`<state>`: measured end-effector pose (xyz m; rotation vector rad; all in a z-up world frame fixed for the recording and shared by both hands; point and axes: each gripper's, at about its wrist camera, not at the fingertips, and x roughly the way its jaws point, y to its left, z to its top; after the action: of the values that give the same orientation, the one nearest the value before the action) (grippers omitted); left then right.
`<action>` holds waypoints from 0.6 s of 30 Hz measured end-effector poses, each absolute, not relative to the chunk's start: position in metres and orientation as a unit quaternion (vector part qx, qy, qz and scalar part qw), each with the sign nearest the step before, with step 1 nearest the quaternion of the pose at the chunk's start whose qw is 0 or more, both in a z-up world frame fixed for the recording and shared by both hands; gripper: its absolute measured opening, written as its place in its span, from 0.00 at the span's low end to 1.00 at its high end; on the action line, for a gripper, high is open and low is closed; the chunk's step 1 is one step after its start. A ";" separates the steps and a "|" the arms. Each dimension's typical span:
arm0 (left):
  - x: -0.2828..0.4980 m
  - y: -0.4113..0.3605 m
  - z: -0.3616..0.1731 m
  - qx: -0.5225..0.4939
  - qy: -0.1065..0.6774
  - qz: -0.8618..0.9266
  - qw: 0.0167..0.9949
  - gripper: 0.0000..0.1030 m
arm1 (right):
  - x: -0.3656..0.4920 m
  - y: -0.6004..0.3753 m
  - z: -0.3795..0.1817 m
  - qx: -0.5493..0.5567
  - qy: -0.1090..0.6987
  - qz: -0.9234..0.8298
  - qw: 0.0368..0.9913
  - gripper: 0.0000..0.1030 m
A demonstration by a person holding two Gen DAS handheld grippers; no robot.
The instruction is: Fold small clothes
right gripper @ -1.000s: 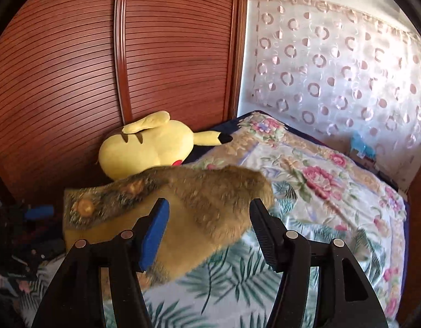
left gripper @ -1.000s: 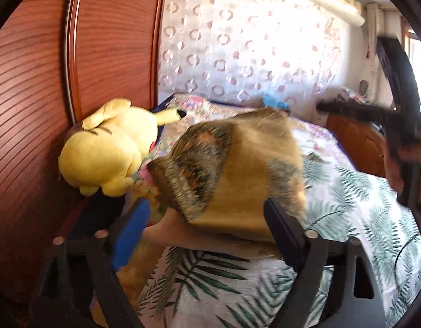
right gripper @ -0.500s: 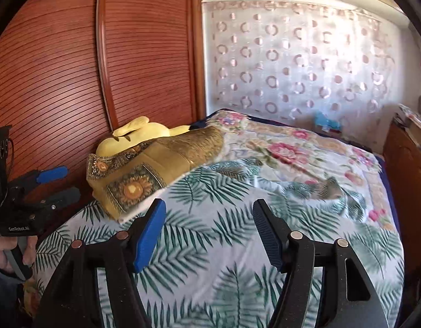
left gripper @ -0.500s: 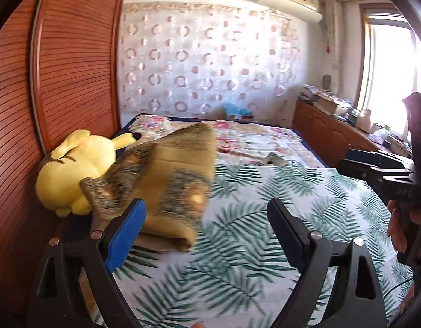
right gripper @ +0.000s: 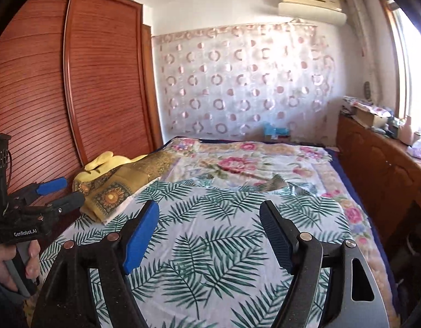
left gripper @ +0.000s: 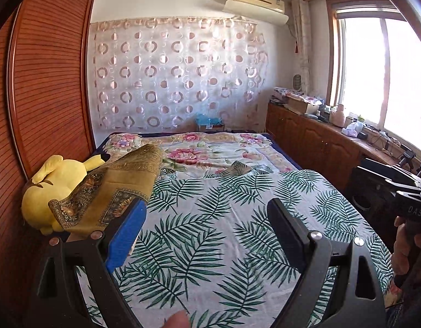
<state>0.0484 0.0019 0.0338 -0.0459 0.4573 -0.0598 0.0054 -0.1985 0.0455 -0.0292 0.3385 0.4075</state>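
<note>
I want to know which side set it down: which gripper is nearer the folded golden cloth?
Left. The left gripper hangs beside the folded golden cloth, blue finger overlapping it; the right gripper is over the leaf-print sheet, farther away.

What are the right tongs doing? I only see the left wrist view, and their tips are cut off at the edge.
Observer: The right tongs are open with nothing between them, above the leaf-print sheet.
Operator: And does the folded gold cloth look tidy from that side?
Observer: Mostly. The folded gold cloth lies at the bed's edge against the yellow plush, but a white layer peeks out under its near edge.
Operator: Is the right side touching it?
Observer: No, the right tongs are clear of it; the cloth sits off to their left.
</note>
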 end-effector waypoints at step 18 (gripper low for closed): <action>0.042 -0.015 0.033 -0.014 0.220 -0.036 0.975 0.88 | -0.016 -0.188 0.033 0.002 0.172 0.177 0.969 0.76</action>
<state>0.0424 -0.0152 0.0332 -0.0273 0.4436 -0.0719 -0.0163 -0.1884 0.0334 0.0031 0.3482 0.3583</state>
